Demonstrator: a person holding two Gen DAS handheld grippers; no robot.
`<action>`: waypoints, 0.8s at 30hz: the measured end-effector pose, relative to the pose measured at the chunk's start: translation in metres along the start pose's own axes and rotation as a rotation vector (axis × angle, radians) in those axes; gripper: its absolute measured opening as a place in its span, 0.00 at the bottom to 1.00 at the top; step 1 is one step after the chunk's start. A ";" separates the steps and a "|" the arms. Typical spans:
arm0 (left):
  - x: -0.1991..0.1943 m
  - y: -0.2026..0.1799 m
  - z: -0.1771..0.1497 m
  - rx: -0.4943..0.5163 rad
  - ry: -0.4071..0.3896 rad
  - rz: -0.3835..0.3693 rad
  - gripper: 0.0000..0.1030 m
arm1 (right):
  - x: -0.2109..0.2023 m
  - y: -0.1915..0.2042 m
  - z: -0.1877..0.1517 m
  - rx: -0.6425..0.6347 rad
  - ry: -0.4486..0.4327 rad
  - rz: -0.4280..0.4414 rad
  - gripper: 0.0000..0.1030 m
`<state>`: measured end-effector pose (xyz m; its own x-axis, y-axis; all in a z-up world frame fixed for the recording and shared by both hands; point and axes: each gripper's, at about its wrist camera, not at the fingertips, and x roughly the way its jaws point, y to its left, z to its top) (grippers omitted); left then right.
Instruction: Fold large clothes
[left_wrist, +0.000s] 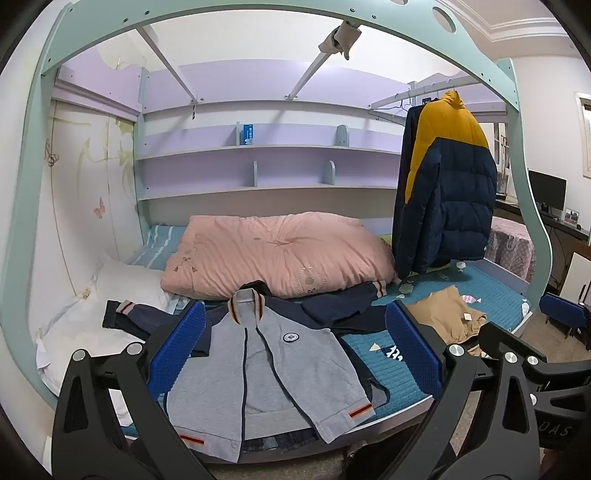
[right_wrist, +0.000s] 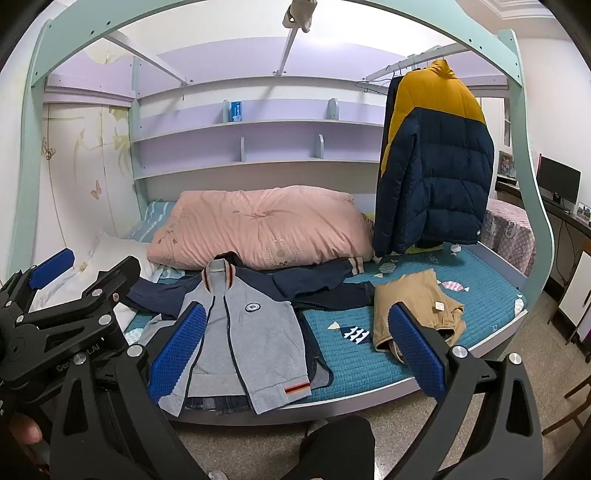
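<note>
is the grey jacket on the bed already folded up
No, the grey jacket lies spread flat on the bed, front up, with both dark sleeves stretched out sideways.

So the grey zip-up jacket (left_wrist: 273, 365) (right_wrist: 240, 332) is lying flat, front side up, on the near edge of the bed, hem hanging toward me. It's got navy sleeves, a round badge on the chest, a striped collar at the far end and little orange-striped tabs at the hem. The zip is looking closed. Both sleeves are sprawling outward, left and right, unfolded. Some darker denim-looking fabric is peeking out underneath at the hem.
</note>
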<state>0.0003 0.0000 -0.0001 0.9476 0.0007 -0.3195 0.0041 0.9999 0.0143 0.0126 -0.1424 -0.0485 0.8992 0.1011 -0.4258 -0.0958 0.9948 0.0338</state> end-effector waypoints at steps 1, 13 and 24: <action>0.000 0.000 0.000 -0.001 0.000 -0.001 0.95 | 0.000 0.000 0.000 -0.001 0.000 -0.001 0.93; 0.000 0.001 0.000 0.003 -0.002 0.001 0.95 | 0.000 0.000 0.000 -0.001 -0.002 0.000 0.93; 0.000 0.000 0.000 0.004 -0.005 0.001 0.95 | 0.000 0.000 0.001 -0.001 -0.002 0.000 0.93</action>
<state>0.0000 -0.0001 0.0000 0.9491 0.0017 -0.3149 0.0044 0.9998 0.0187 0.0128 -0.1427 -0.0476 0.9000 0.1009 -0.4240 -0.0961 0.9948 0.0328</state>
